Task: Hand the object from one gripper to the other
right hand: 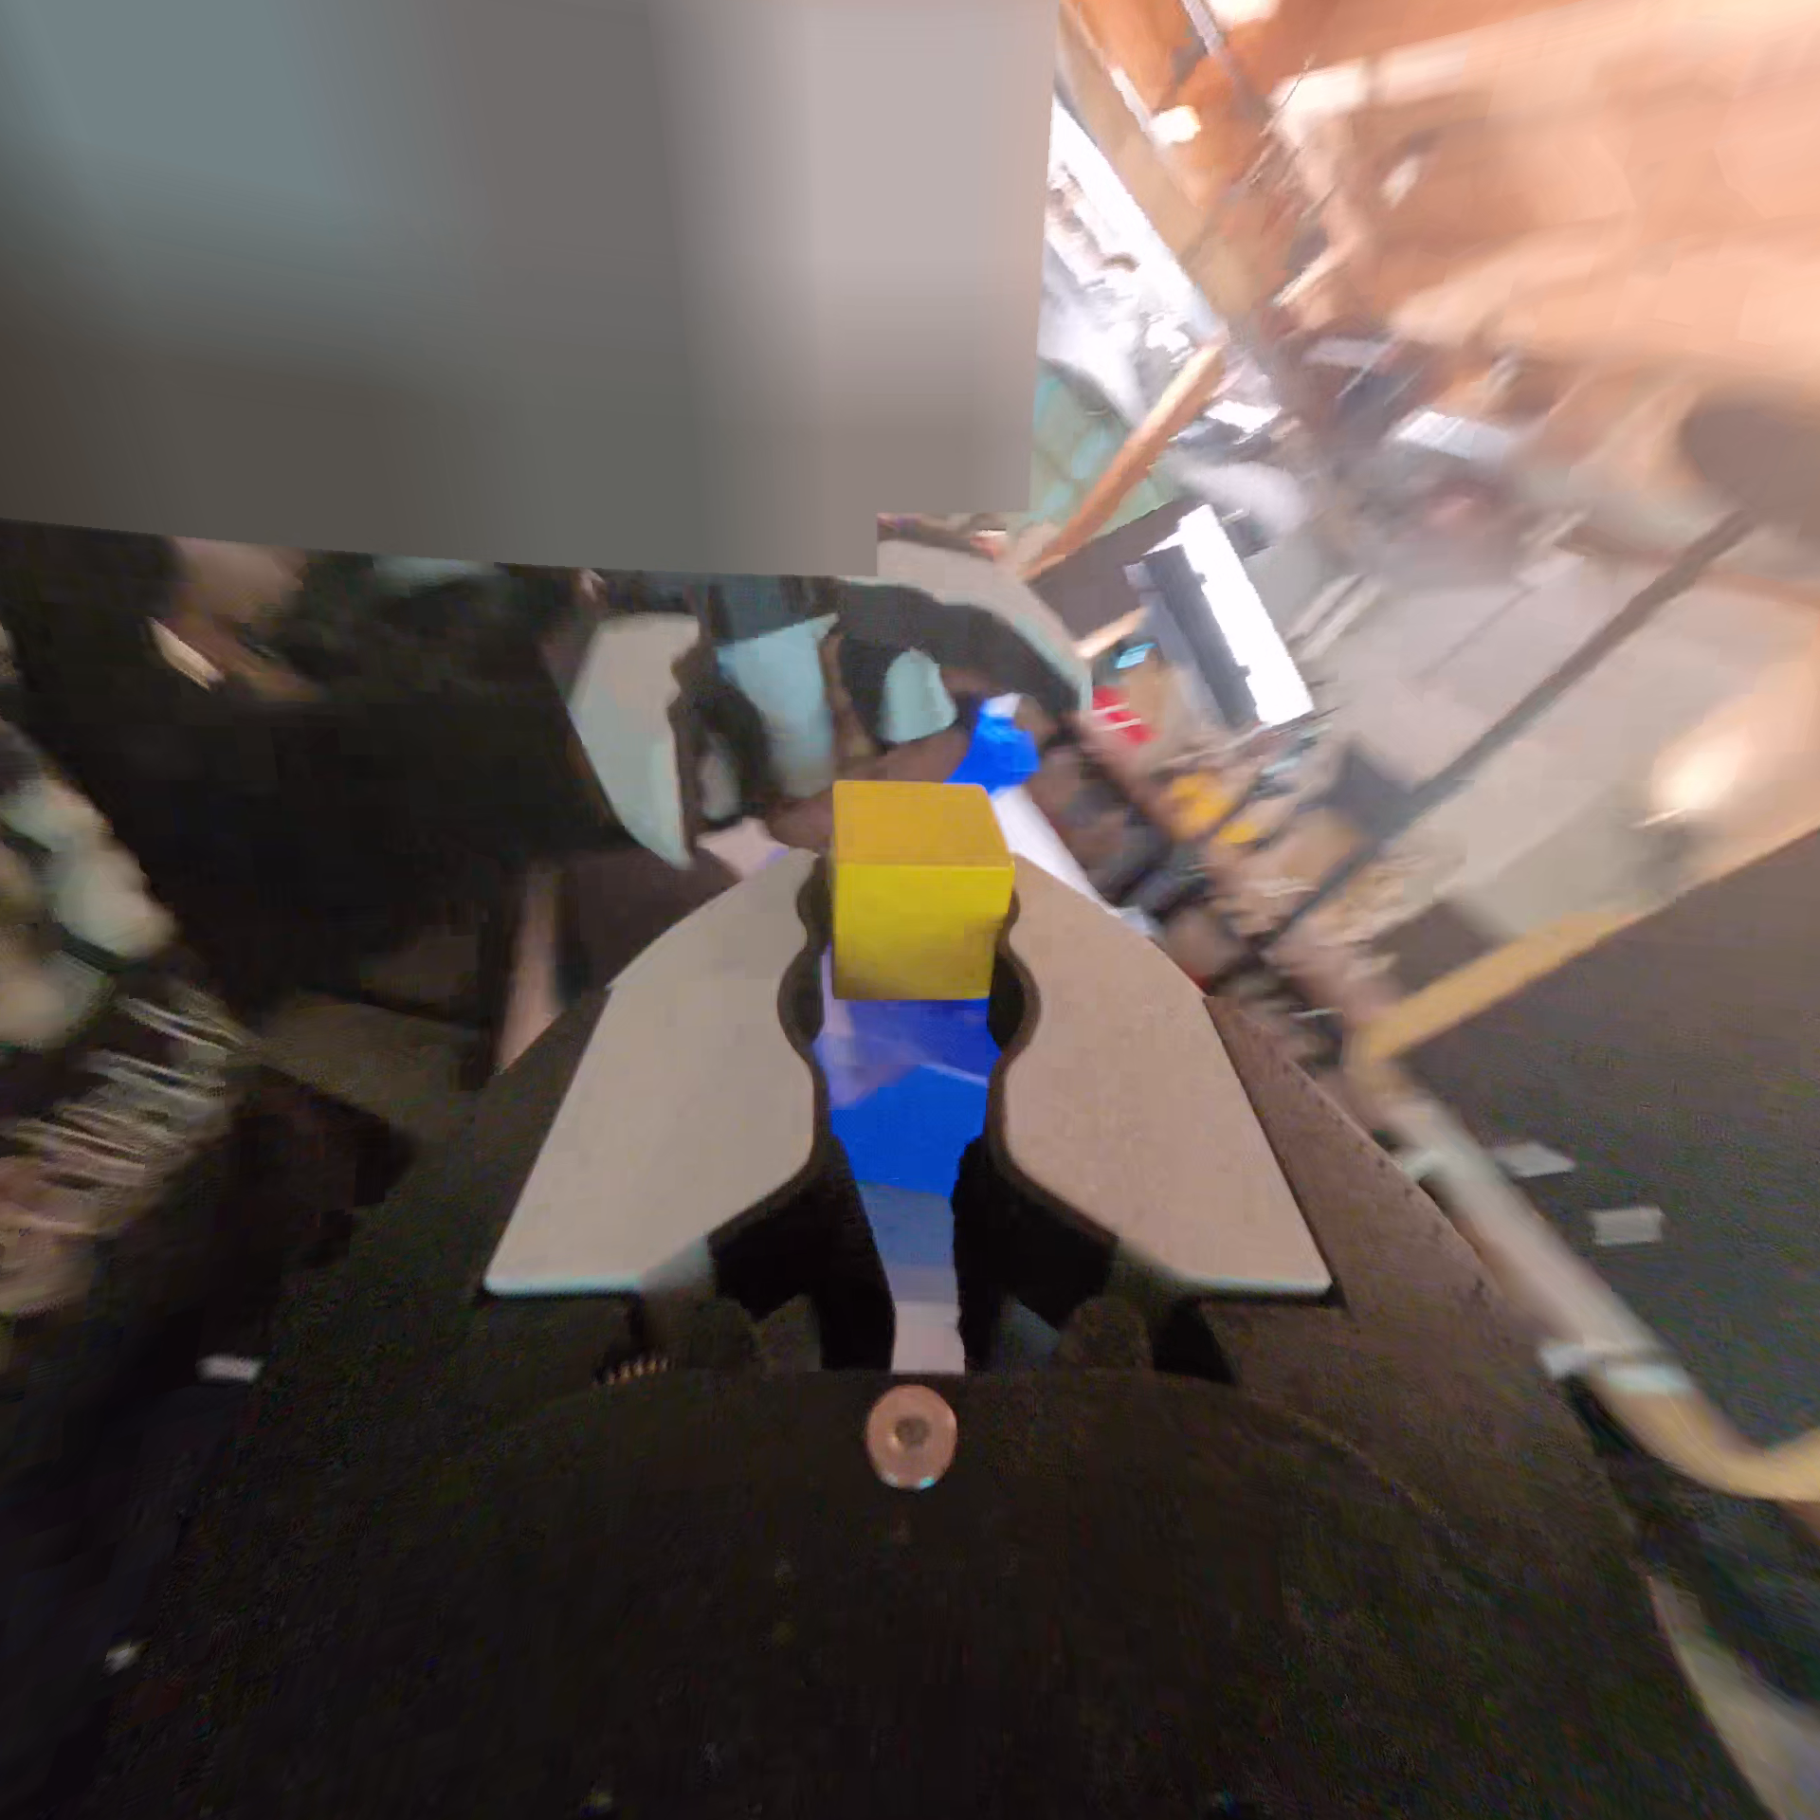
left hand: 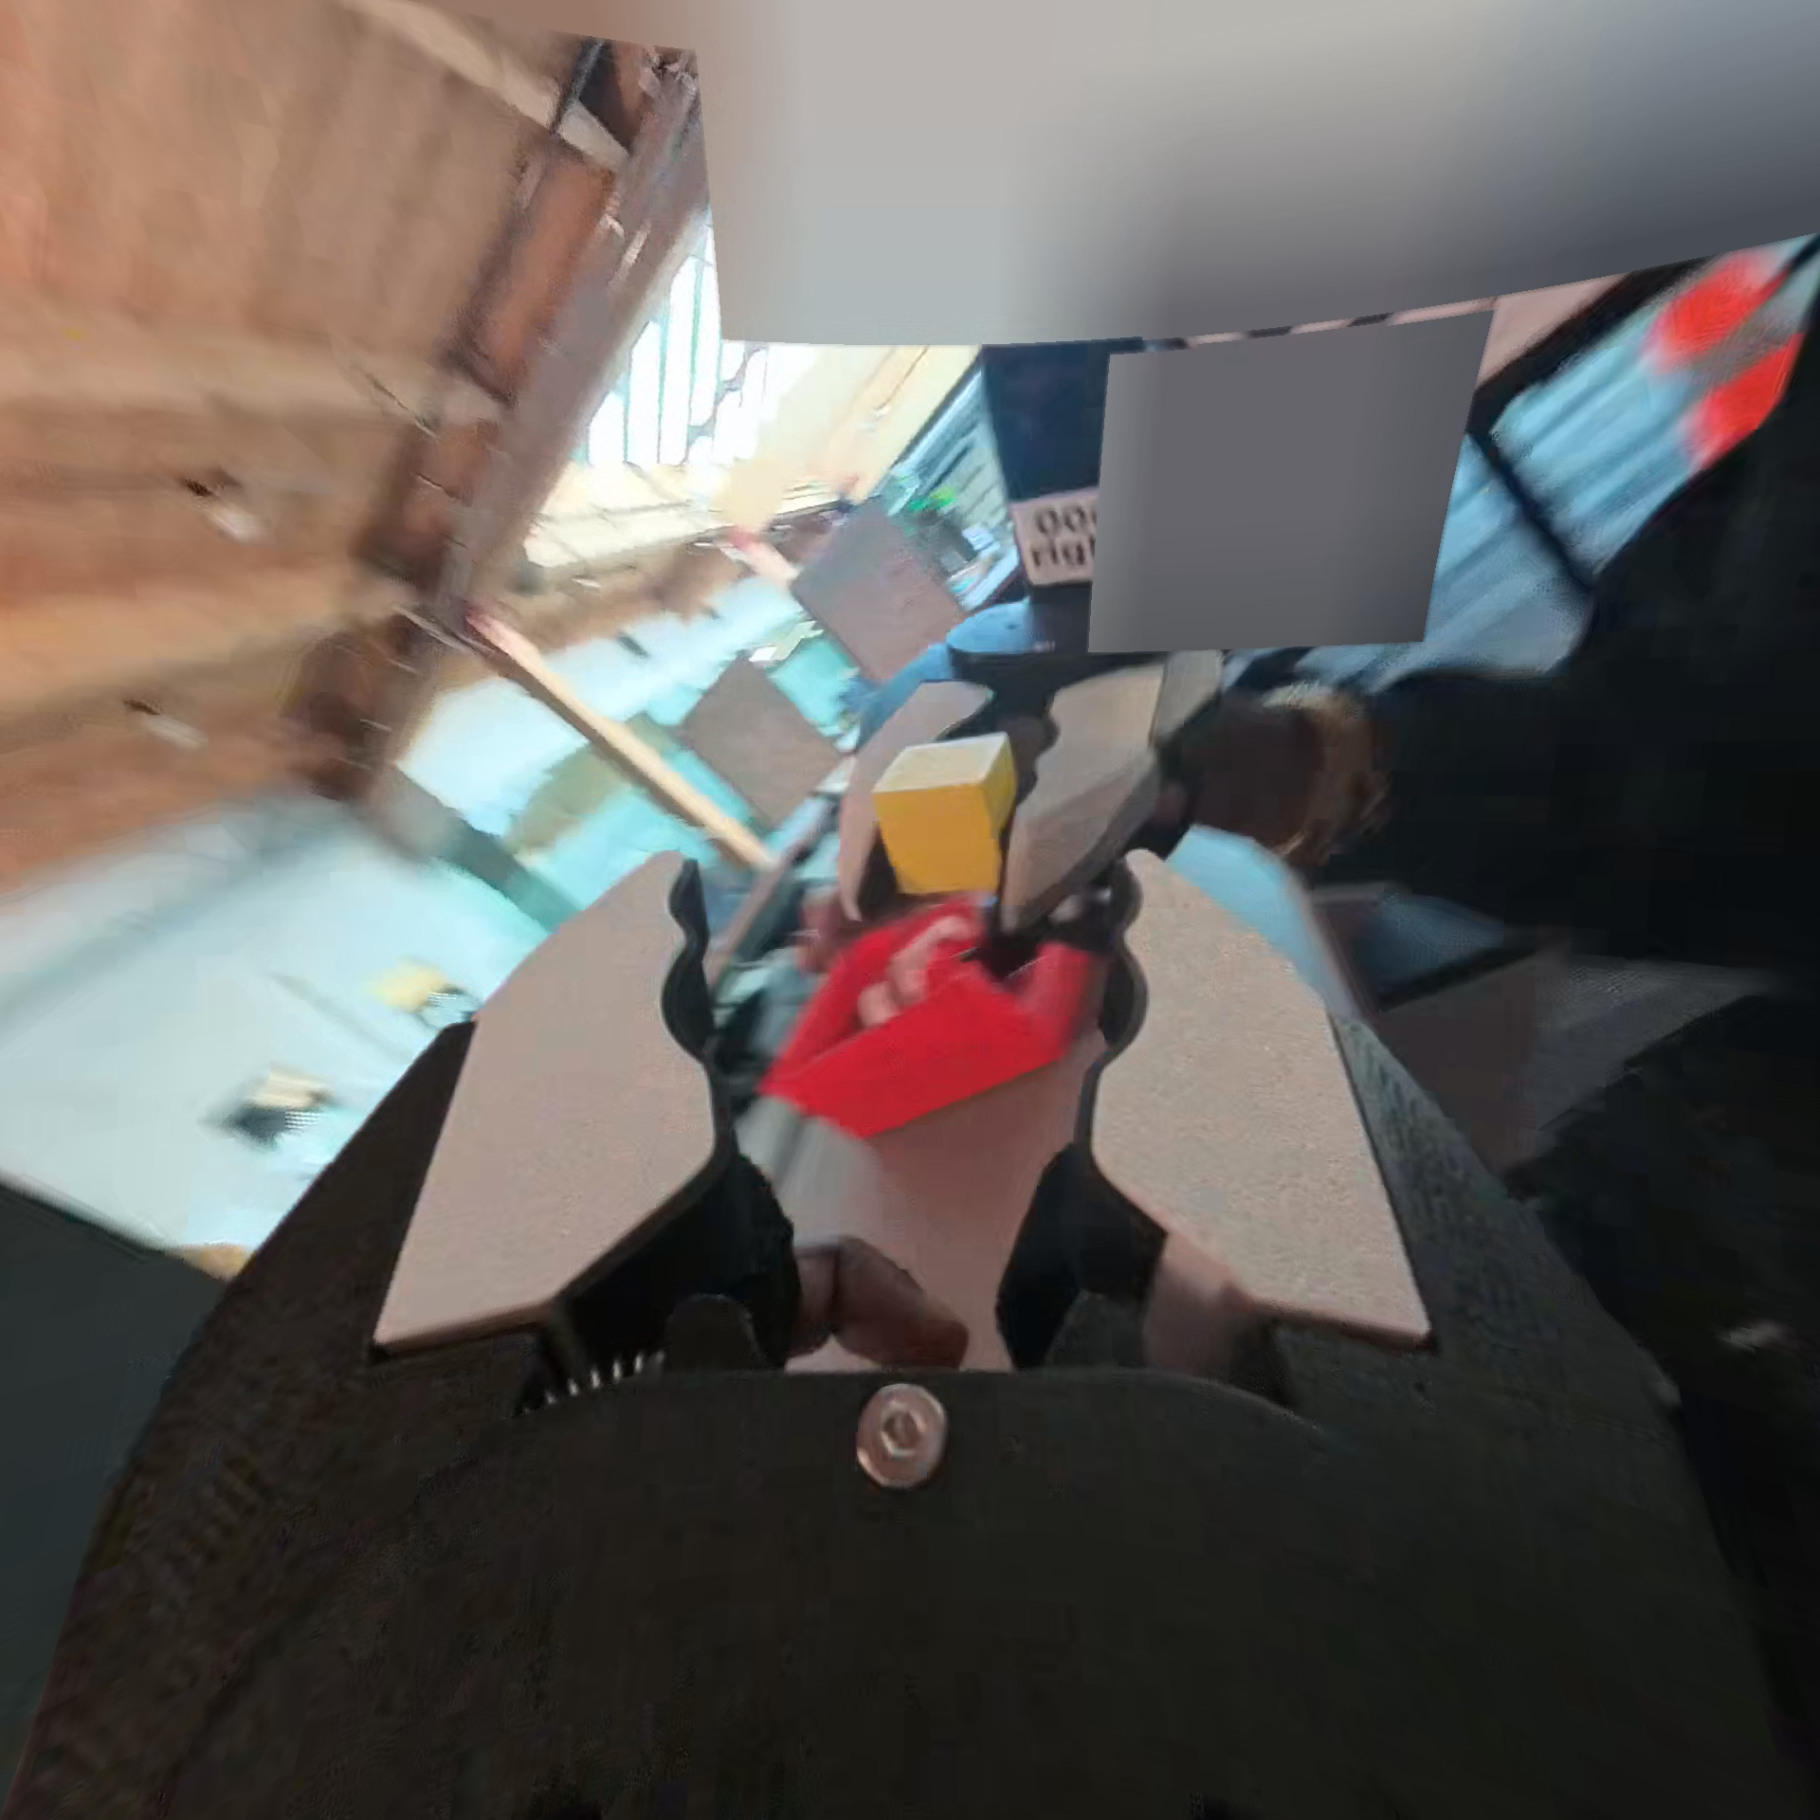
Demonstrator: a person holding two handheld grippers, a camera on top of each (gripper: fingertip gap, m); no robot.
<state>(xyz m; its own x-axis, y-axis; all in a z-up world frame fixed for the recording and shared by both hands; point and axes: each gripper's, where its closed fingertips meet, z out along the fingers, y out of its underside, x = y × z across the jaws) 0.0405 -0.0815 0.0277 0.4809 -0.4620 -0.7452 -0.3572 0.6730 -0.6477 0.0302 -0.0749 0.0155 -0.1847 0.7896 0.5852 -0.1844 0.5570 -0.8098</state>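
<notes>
Right tongs (right hand: 916, 901): closed on the yellow cube (right hand: 918, 891), which sits pinched between the two fingertips at the far end; both grey finger plates converge on it, one on each side face

Left tongs (left hand: 906, 872): spread wide, nothing between the tips; finger plates stand well apart, with a clear gap down the middle

Yellow cube, left wrist view (left hand: 942, 819): at about 12 o'clock from the left tongs' tips, just beyond them, carried by the right tongs (left hand: 945, 837) that face the camera; not touching the left fingers

Right tongs as seen from the left: grey fingers on either side of the cube, the one at 3 o'clock plainly against it; black body behind, partly under a grey patch

Left tongs as seen from the right (right hand: 778, 729): farther off at 11 to 12 o'clock past the cube, pale fingers apart, blurred

Holder's hand (left hand: 1280, 778): at 3 o'clock of the cube, wrapped on the right tongs' grip, dark sleeve running off toward the right edge

Red object (left hand: 936, 1024): below the cube, at 6 o'clock, seen through the left tongs' gap; blurred, kind cannot be told

Blue object (right hand: 911, 1093): seen through the right tongs' gap, at 6 o'clock under the cube; blurred, kind cannot be told

Surroundings: heavy motion smear in both views; brick-coloured wall (left hand: 197, 394) at 10 o'clock in the left wrist view
</notes>
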